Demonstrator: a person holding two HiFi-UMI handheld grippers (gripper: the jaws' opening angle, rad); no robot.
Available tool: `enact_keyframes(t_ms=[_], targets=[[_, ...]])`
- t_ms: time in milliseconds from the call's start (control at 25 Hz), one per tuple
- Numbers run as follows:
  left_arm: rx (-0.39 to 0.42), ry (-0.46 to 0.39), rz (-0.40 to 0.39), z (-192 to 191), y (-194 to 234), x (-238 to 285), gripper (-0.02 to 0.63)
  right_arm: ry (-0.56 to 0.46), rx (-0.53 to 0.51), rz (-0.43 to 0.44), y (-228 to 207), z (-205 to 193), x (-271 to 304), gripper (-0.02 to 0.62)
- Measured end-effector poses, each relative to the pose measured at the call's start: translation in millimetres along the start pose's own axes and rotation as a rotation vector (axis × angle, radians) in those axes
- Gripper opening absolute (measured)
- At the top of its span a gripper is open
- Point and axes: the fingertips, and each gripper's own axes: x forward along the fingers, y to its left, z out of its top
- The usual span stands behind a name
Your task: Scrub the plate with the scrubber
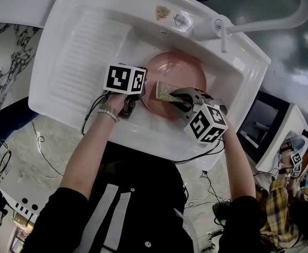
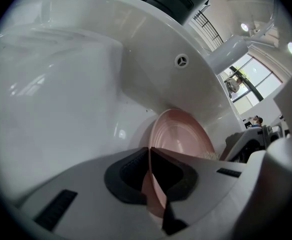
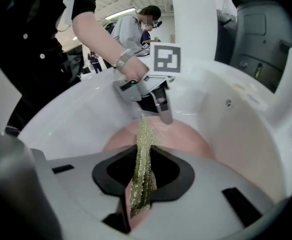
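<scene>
A pink plate [image 1: 177, 78] stands tilted in the white sink [image 1: 90, 41]. My left gripper [image 1: 137, 95] is shut on the plate's near left rim; in the left gripper view the pink plate [image 2: 181, 134] runs edge-on between the black pads [image 2: 131, 176]. The right gripper [image 1: 181, 100] is shut on a flat yellow-green scrubber [image 1: 163, 91], which lies over the plate's near part. The right gripper view shows the scrubber [image 3: 143, 169] edge-on between the jaws, with the plate [image 3: 186, 139] beyond it and the left gripper [image 3: 158, 106] clamped on the plate's far rim.
A white faucet [image 1: 259, 17] arches over the sink's back right. The ribbed drainboard [image 1: 83, 51] takes up the sink's left half. Cables [image 1: 93, 112] hang over the front edge. A marble counter [image 1: 1, 51] is at left, and another person [image 1: 286, 204] stands at lower right.
</scene>
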Motion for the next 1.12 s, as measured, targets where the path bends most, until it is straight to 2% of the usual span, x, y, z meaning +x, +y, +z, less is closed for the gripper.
enact_keyframes(t_ms=[80, 200, 280, 360, 560, 720, 840, 960, 1120], targets=[[-0.001, -0.001, 0.0, 0, 0, 0, 0.012, 0.014, -0.045, -0.158, -30, -2, -3, 0.077], [-0.003, -0.001, -0.002, 0, 0, 0, 0.012, 0.053, -0.122, -0.327, -67, -4, -6, 0.077], [-0.002, 0.0, -0.003, 0, 0, -1, 0.012, 0.094, -0.183, -0.401, -85, -8, -4, 0.077], [-0.002, 0.0, -0.004, 0, 0, -1, 0.012, 0.141, -0.236, -0.43, -97, -15, 2, 0.077], [-0.002, -0.004, -0.004, 0, 0, -1, 0.012, 0.173, -0.243, -0.415, -102, -25, 19, 0.077], [0.001, -0.004, -0.004, 0, -1, -1, 0.012, 0.194, -0.19, -0.386, -99, -33, 31, 0.077], [0.001, -0.004, -0.005, 0, -1, -2, 0.012, 0.222, -0.139, -0.329, -95, -39, 38, 0.078], [-0.002, -0.008, -0.001, 1, 0, -2, 0.012, 0.236, -0.111, -0.232, -78, -44, 43, 0.078], [0.0, -0.008, -0.003, 1, 0, -1, 0.012, 0.187, -0.029, -0.204, -62, -44, 40, 0.078]])
